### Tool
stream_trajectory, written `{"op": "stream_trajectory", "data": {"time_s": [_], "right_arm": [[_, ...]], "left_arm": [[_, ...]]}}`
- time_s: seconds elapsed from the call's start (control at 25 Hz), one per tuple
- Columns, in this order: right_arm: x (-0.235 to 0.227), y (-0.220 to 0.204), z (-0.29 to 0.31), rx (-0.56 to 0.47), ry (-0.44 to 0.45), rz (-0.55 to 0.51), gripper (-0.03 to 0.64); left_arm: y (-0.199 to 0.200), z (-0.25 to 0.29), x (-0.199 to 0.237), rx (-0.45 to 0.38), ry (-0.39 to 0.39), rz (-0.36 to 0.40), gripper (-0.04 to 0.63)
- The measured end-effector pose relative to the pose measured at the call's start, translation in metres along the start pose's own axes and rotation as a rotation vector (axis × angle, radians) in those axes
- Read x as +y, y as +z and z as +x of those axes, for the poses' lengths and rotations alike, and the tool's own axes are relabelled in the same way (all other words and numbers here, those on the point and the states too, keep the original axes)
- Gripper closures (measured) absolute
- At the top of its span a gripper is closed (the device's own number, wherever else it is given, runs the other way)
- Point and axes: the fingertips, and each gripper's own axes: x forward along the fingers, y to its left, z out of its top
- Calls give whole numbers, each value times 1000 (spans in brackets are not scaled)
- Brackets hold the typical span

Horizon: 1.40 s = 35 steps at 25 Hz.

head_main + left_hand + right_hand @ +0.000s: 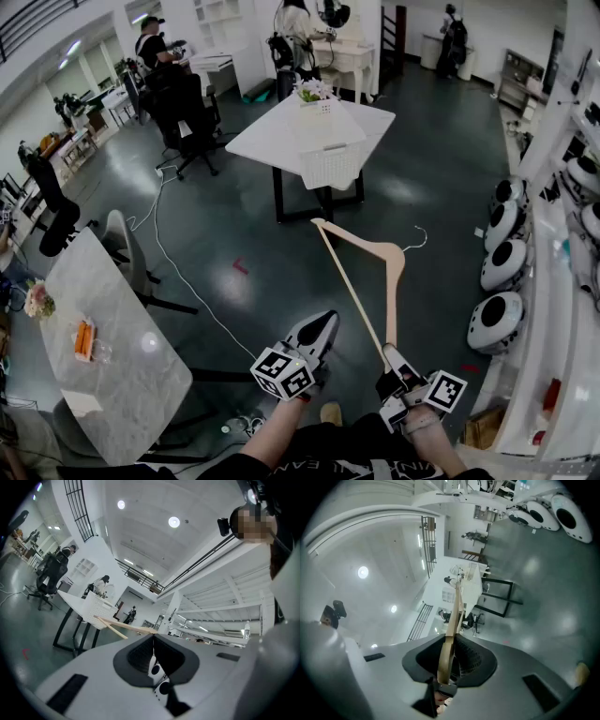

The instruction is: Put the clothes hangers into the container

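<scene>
Head view shows a white table (272,141) with a white perforated container (330,167) at its near edge. The wooden clothes hanger (394,267) is in the air, well short of the container, one arm's end clamped in the right gripper (392,356). The left gripper (322,328), just beside, has its jaws together and empty.

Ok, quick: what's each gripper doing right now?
Left gripper: jaws closed, nothing between them.
Right gripper: jaws closed on the wooden clothes hanger.
</scene>
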Motion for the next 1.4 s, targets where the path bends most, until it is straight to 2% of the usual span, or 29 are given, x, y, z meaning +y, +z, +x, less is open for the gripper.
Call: {"op": "stream_trajectory", "data": {"time_s": [0.28,0.72,1.08,1.4], "right_arm": [[2,25,29,-28,47,1,549],[-3,74,75,26,123,4,549],[-4,128,105,52,174,8,549],[-7,154,127,93,183,23,549]], "left_arm": [[11,31,7,-29,-14,27,586],[31,72,46,-59,79,41,586],[39,128,60,-75,102,42,586],[47,157,70,-80,129,50,586]]}}
